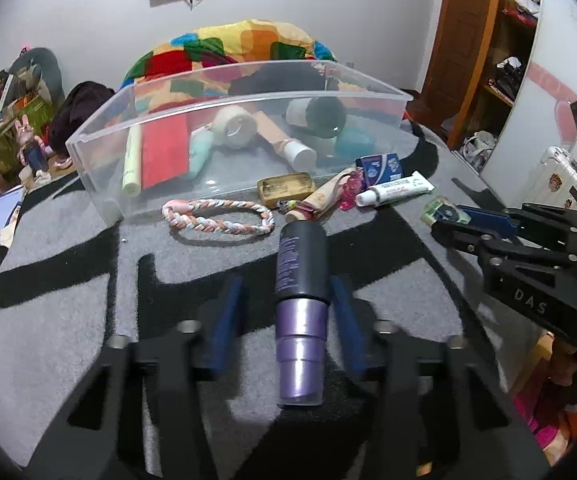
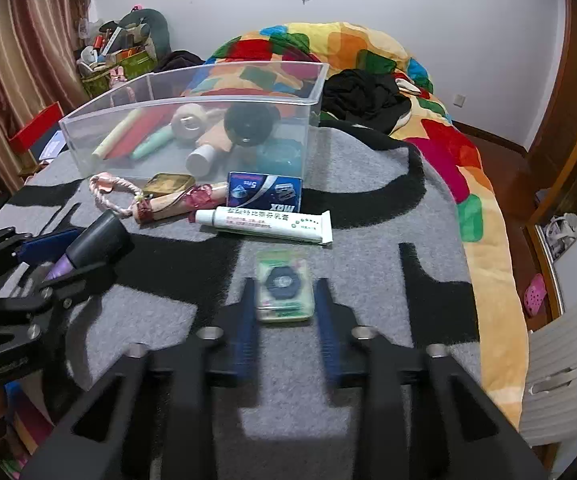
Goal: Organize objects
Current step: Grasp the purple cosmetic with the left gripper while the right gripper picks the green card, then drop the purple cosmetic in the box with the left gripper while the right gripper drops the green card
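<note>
Even indoor light from above, moderately bright; white wall evenly lit. Soft dark shadows pool under both tools on the grey-and-black patterned blanket [image 1: 68,280]. Pale glare streaks the clear plastic rectangular bin [image 1: 100,168], washing out its contents. Strong fisheye bending; black vignette in all corners. Right gripper [image 2: 286,312] motion-blurred, as is the small green-rimmed clear packet [image 2: 285,290]. Left wrist view sharper mid-frame.
</note>
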`<state>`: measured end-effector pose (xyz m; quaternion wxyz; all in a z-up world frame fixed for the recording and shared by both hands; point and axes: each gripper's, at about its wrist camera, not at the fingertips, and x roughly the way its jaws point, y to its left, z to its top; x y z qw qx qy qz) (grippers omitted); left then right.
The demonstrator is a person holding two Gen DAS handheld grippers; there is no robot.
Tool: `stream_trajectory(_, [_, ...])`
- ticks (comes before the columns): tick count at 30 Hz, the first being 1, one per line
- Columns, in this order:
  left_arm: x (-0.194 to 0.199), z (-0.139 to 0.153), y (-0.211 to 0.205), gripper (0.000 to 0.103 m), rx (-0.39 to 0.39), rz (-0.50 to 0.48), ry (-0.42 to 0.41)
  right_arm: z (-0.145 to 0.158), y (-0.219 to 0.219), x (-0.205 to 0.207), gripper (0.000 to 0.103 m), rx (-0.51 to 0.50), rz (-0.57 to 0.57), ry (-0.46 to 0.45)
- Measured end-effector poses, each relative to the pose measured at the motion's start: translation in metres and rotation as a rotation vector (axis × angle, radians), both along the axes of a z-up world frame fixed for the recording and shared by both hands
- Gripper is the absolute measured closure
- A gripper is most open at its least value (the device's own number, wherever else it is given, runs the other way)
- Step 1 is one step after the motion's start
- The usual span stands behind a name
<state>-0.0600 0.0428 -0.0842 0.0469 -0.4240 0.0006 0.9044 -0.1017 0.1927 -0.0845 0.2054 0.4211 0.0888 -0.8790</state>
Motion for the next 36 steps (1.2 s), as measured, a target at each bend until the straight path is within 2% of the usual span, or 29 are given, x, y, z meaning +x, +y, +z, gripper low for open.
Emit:
stream_trajectory(1, [0.000, 0.001, 0.000, 0.078, 0.008, -0.007, 0.000, 0.000, 0.000, 0.001, 0.081, 0.000, -0.002, 0.001])
stream_trajectory(10, [0.006, 0.010, -0.007, 0.078, 0.032, 0.015, 0.025, 0.015, 0.010, 0.005, 0.081, -0.079, -0.014, 0.000])
stream_trajectory(21, [0.006, 0.054, -0.036, 0.078, 0.088, 0.067, 0.124, 0.063, -0.005, -0.001, 0.081, -0.153, 0.020, 0.091])
stream_trajectory(27, [-0.017, 0.076, -0.055, 0.078, 0.108, 0.082, 0.137, 0.078, -0.026, -0.013, 0.081, -0.148, 0.037, 0.129])
stream_trajectory(36, [-0.058, 0.083, -0.078, 0.078, 0.134, 0.100, 0.089, 0.080, -0.056, -0.045, 0.081, -0.148, 0.047, 0.104])
